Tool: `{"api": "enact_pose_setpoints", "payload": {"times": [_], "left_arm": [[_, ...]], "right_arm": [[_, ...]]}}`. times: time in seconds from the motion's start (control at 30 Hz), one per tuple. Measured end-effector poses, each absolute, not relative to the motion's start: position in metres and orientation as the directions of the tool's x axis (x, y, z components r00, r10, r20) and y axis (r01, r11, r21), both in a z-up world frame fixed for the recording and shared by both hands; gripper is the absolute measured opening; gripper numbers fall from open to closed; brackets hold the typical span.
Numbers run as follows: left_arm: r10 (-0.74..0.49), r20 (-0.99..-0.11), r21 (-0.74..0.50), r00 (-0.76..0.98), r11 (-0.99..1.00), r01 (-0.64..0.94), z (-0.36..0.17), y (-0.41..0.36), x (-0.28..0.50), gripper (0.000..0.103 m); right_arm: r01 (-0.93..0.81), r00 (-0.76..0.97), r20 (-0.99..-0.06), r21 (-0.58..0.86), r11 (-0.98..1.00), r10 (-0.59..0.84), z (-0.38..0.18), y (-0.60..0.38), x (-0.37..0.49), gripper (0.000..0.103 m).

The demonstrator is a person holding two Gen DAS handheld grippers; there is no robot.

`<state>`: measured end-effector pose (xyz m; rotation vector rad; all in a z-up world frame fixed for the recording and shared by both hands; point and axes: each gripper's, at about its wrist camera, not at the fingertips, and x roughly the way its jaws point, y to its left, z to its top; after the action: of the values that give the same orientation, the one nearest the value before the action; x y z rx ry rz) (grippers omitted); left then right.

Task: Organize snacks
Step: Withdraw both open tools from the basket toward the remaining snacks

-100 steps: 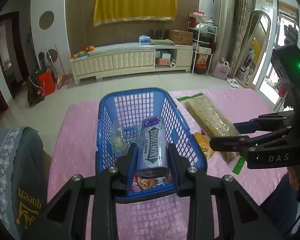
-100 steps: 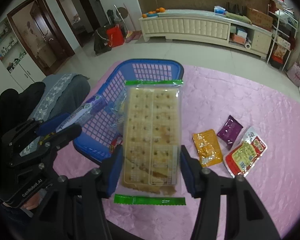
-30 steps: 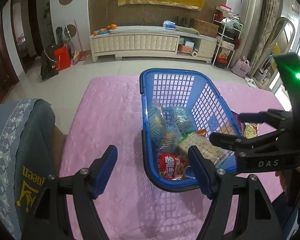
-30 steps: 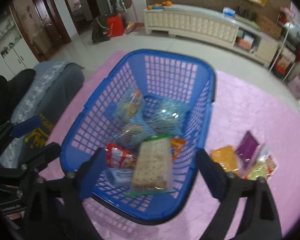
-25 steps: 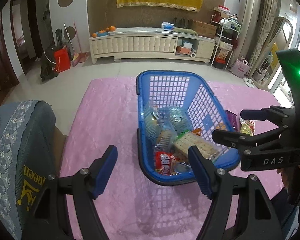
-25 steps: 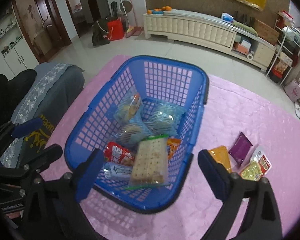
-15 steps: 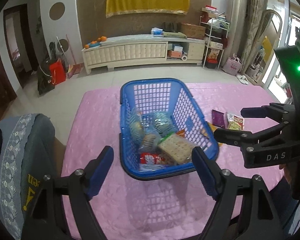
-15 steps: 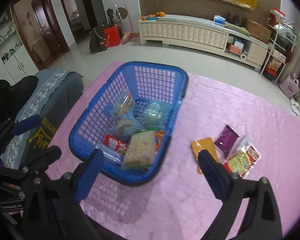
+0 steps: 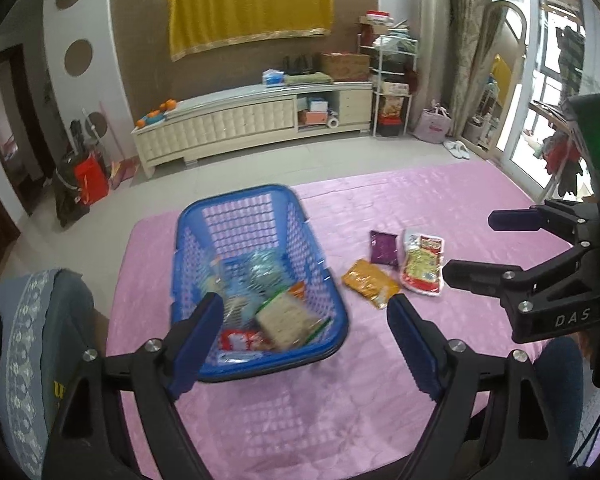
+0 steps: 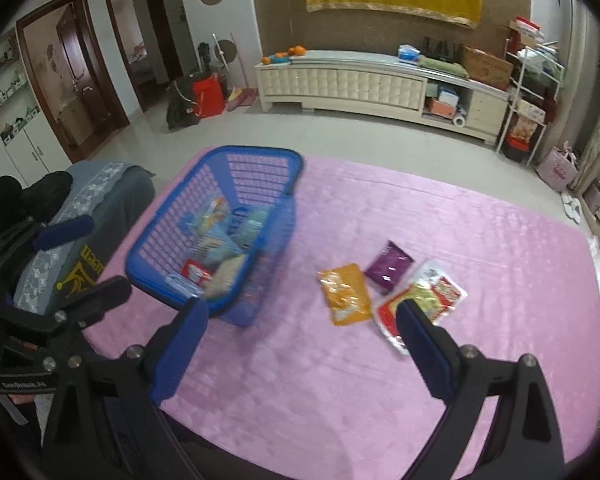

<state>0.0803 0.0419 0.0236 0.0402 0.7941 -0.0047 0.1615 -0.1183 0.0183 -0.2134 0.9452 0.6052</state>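
A blue plastic basket (image 9: 240, 194) stands on the pink tablecloth and holds several snacks, among them a cracker pack (image 9: 288, 320) and a red packet (image 9: 240, 338). Right of the basket (image 10: 256, 152) lie an orange packet (image 9: 370, 284), a purple packet (image 9: 384, 248) and a red-and-yellow packet (image 9: 422, 268). My left gripper (image 9: 302, 312) hangs above the basket's near end, its jaws opening with nothing between them. My right gripper (image 10: 302, 312) stands open and empty above the cloth, between the basket and the loose packets (image 10: 346, 294).
A grey cushioned chair (image 9: 32, 340) with a lace strip stands against the table's left edge. The pink tablecloth (image 10: 460, 220) reaches far to the right. A person's knee (image 9: 560, 368) in blue trousers shows at the near right. A white cabinet stands across the floor.
Both grippers let go of the gum and cracker packs into the basket, then rose and drew back. The basket looks smaller and further left; the left jaws have widened.
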Motion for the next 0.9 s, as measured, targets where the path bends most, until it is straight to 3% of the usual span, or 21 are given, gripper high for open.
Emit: {"api": "enact_pose_setpoints", "payload": {"times": [0.27,0.77,0.9], "left_arm": [[-0.025,-0.727,0.035,0.686,0.997,0.074,0.017,-0.009,0.11,0.082],[-0.128,-0.808,-0.011,0.575,0.979,0.202,-0.035,-0.088,0.199,0.082],[-0.137,-0.808,-0.007,0.573,0.975,0.224,-0.05,-0.101,0.219,0.082]], "right_arm": [[-0.532,0.447,-0.811,0.098,0.841,0.378,0.017,-0.169,0.184,0.097],[-0.398,0.439,-0.836,0.148,0.906,0.329,-0.039,-0.259,0.244,0.097],[-0.391,0.469,-0.838,0.087,0.916,0.28,-0.052,-0.271,0.257,0.103]]}}
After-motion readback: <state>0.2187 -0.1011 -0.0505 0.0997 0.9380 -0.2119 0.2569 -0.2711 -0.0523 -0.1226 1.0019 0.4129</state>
